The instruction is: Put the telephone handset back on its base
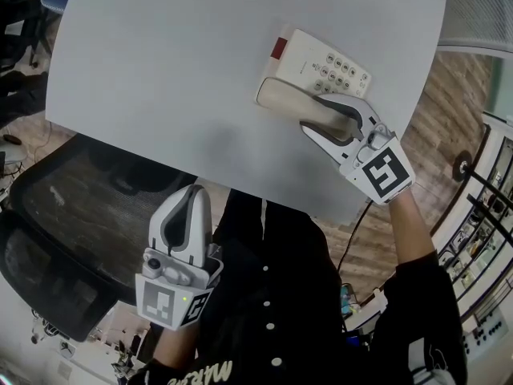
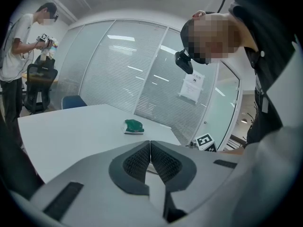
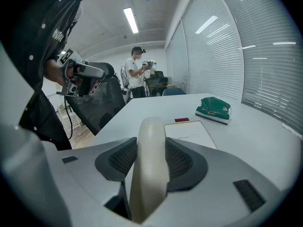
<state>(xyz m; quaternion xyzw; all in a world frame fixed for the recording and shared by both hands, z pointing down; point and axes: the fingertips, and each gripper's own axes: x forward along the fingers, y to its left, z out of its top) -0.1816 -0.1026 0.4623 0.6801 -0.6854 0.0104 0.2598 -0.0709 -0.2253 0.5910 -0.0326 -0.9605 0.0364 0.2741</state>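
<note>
The cream handset (image 1: 278, 96) lies along the near left edge of the white telephone base (image 1: 327, 64), which has a keypad and a red tag. My right gripper (image 1: 314, 112) is shut on the handset's near end, with both pads pressing its sides. In the right gripper view the handset (image 3: 151, 126) rises between the jaws of the right gripper (image 3: 151, 150), with the base (image 3: 189, 129) just to its right. Whether the handset rests in the cradle I cannot tell. My left gripper (image 1: 192, 197) is shut on nothing, held off the table near my body; the left gripper (image 2: 150, 148) shows its pads touching.
The phone sits near the right rim of a round white table (image 1: 160, 70). A green and white object (image 3: 214, 109) lies farther across it. A black mesh chair (image 1: 72, 215) stands at the table's left. Another person (image 3: 136, 72) stands across the room by glass walls.
</note>
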